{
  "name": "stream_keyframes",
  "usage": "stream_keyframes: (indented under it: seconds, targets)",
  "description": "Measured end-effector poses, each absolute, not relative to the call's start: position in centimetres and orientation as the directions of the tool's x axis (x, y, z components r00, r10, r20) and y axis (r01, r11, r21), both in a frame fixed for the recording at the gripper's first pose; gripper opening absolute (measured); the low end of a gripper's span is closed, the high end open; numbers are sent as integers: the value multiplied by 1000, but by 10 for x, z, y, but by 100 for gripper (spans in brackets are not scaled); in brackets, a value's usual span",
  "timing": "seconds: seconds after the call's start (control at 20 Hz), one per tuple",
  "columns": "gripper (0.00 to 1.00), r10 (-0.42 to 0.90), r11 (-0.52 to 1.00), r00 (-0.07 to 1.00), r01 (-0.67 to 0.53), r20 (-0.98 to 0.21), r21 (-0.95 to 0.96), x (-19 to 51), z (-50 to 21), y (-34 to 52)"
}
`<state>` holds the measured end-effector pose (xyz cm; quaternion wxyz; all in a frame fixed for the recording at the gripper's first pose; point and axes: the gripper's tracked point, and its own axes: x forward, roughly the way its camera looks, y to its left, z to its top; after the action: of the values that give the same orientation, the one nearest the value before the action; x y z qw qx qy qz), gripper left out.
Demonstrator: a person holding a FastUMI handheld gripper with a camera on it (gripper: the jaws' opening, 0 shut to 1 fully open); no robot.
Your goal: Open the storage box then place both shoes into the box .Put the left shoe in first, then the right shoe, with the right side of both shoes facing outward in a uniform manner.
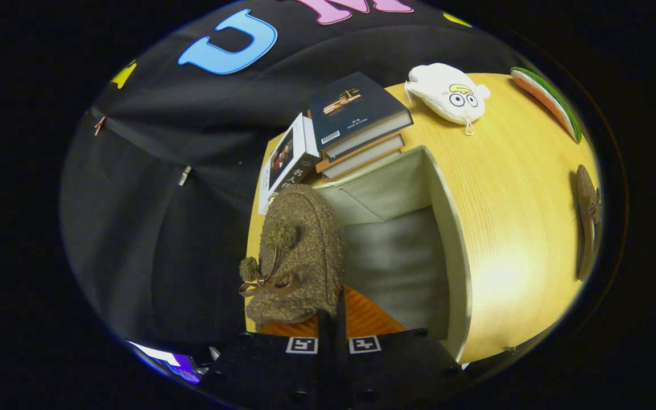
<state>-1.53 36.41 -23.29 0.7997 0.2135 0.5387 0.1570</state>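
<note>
Mount: on the gripper (pixel 333 319), looking forward along its fingers.
Facing: steeply down into the open storage box (pixel 396 256) on the surface (pixel 510 228).
Nearness: close.

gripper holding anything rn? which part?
Yes: the gripper is shut on the fuzzy brown shoe, pinching its back edge near the heel, over the open storage box.

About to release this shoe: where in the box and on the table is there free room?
The tool holds the shoe at one side of the box; the rest of its inside is bare. Table beside the box is bare. Crowded behind: books, plush.
</note>
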Motion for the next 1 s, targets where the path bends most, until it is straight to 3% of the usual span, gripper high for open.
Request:
stream_keyframes:
  seconds: [0.15, 0.35, 0.7, 1.0]
  targets:
    - [10, 505, 847, 332, -12, -797, 531, -18, -243, 383]
    - [99, 574, 811, 302, -82, -761, 579, -34, -219, 402]
    - [98, 602, 796, 424, -255, -677, 549, -35, -141, 340]
    - [98, 447, 894, 581, -321, -681, 313, -23, -129, 191]
